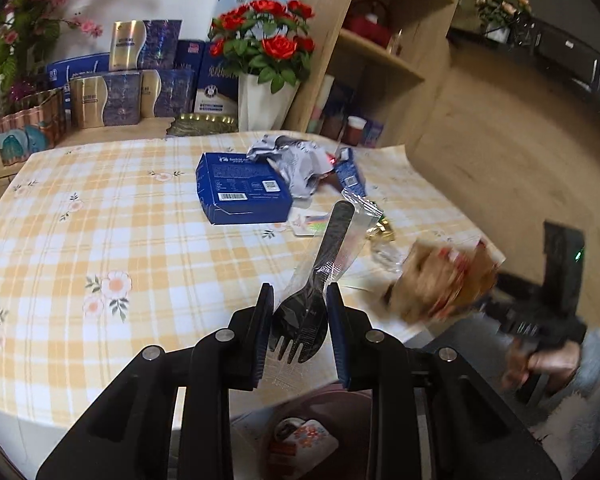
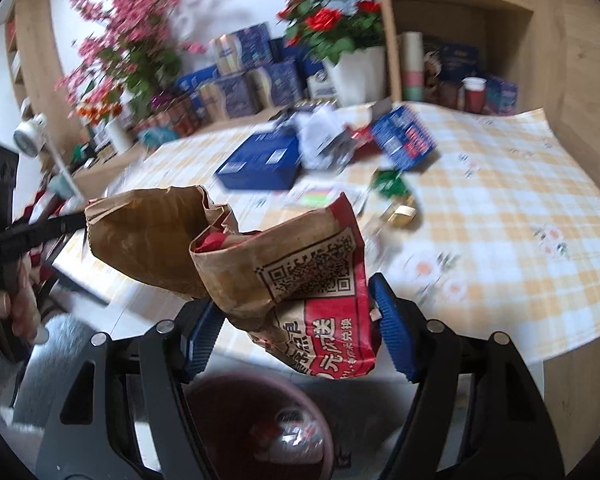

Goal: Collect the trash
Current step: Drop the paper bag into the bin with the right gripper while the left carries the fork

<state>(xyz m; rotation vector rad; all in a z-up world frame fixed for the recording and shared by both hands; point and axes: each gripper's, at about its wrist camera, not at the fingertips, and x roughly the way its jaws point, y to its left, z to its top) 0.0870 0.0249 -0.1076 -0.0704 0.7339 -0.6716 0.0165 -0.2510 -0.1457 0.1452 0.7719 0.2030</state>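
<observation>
My left gripper (image 1: 299, 300) is shut on a black plastic fork in a clear wrapper (image 1: 306, 312), held above the table's near edge. My right gripper (image 2: 294, 292) is shut on a crumpled brown and red paper bag (image 2: 284, 276); the bag shows blurred in the left wrist view (image 1: 444, 280). A dark red bin (image 2: 260, 428) with some trash in it stands below both grippers and also shows in the left wrist view (image 1: 300, 432). More trash lies on the table: a blue box (image 1: 242, 188), crumpled silver wrapping (image 1: 296, 160) and a small blue carton (image 1: 350, 172).
The table has a yellow checked cloth (image 1: 100, 240). Gift boxes (image 1: 132, 80), a white vase of red roses (image 1: 264, 80) and pink flowers (image 1: 20, 20) stand at its back. A wooden shelf (image 1: 380, 40) stands to the right. Small wrappers (image 2: 392, 188) lie mid-table.
</observation>
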